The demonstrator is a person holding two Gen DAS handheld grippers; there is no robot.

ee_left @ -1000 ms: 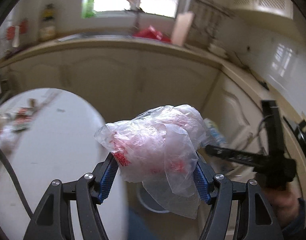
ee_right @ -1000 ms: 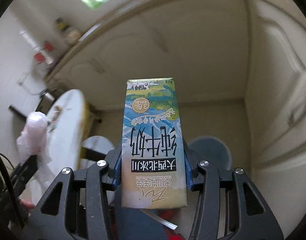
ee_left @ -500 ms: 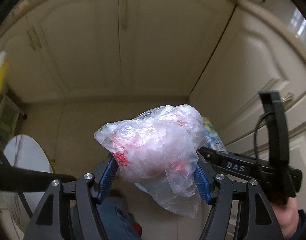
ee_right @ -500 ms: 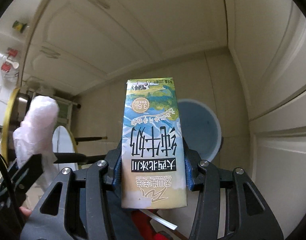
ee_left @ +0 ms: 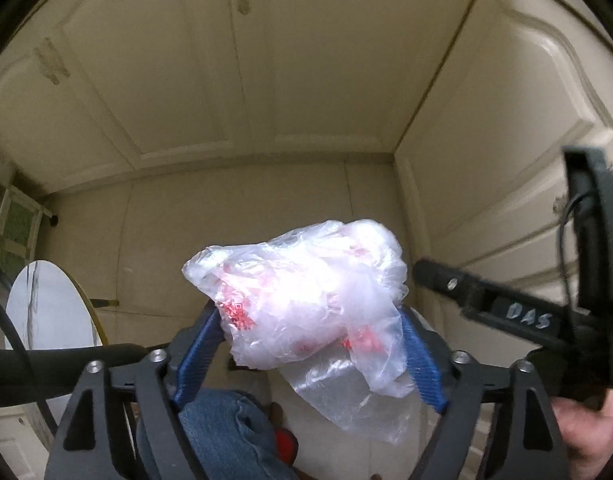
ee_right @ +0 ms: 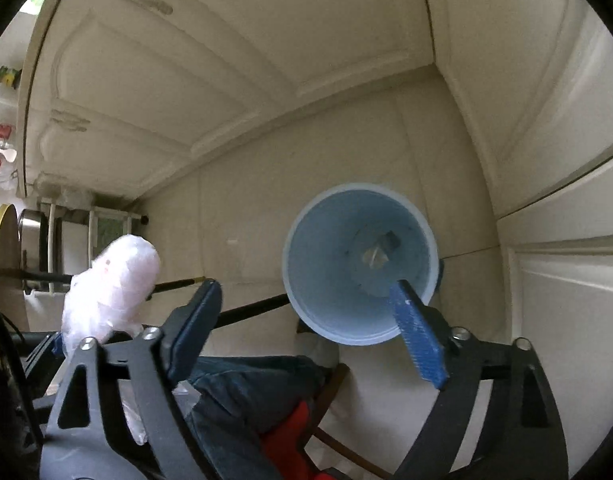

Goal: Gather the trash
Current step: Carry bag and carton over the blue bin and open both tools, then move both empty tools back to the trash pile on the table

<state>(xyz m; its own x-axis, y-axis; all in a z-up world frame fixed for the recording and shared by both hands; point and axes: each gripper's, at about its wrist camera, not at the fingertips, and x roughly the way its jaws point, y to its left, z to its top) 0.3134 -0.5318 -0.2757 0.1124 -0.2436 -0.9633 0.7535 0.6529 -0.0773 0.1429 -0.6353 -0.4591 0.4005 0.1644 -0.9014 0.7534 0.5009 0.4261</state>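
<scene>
1. Right gripper [ee_right: 306, 320], jaws just spread and empty, hangs over the blue bin [ee_right: 360, 262]; something lies inside.
2. Left gripper [ee_left: 312, 346], jaws just widened, cradles the crumpled plastic bag [ee_left: 306, 300] at the bin's nine o'clock, not yet dropped.

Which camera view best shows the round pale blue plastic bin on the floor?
The right wrist view: the pale blue plastic bin shows its whole rim and inside, with something small at the bottom, past the open right gripper. In the left wrist view, the crumpled clear plastic bag hides the spot, and no bin can be made out.
</scene>
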